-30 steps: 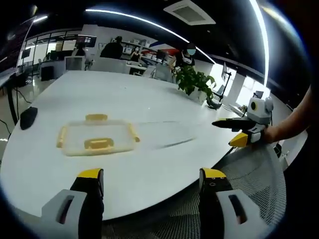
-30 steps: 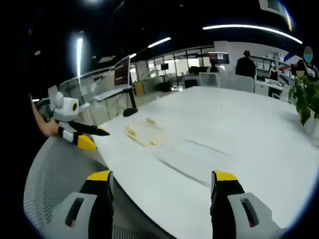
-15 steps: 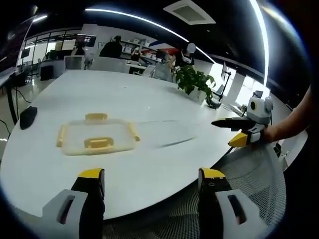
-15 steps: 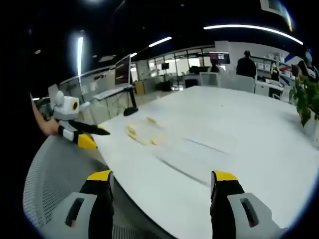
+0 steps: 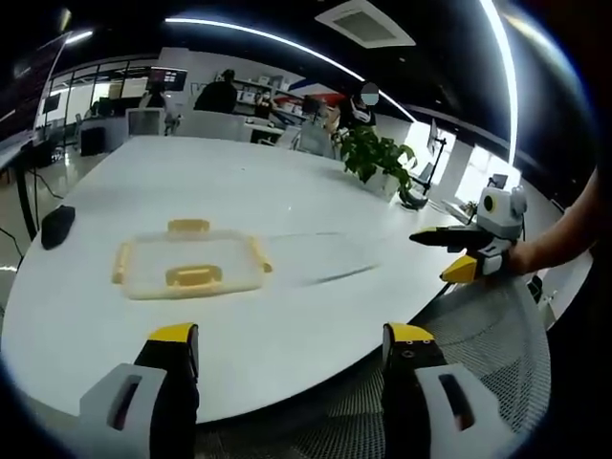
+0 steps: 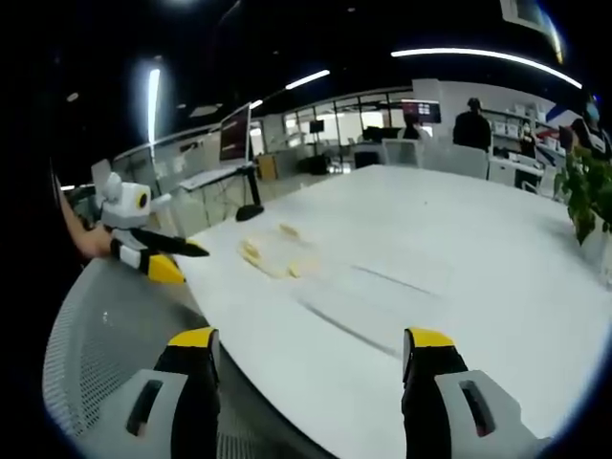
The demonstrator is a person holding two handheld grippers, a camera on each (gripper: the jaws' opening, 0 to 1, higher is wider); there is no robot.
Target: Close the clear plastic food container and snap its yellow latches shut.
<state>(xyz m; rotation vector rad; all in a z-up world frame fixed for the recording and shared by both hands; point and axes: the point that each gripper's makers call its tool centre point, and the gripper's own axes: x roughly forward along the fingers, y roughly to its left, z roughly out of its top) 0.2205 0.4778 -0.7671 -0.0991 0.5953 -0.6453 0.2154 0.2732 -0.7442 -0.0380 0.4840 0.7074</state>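
Note:
The clear plastic container [image 5: 189, 264] with yellow latches on its sides lies flat on the white table [image 5: 287, 191], left of centre; it is small and far in the right gripper view [image 6: 277, 256]. To its right, faint edges suggest another clear flat piece [image 5: 320, 256]. My left gripper [image 5: 292, 335] is open and empty, held off the table's near edge, and it reaches in from the left in the right gripper view [image 6: 158, 253]. My right gripper [image 6: 311, 337] is open and empty too, well short of the container, and comes in from the right [image 5: 464, 251].
A grey mesh chair [image 5: 478, 330] sits under both grippers at the table's edge [image 6: 105, 325]. A dark object [image 5: 56, 224] lies at the far left of the table. A potted plant [image 5: 373, 155] stands at the far right. Desks, monitors and people are in the background.

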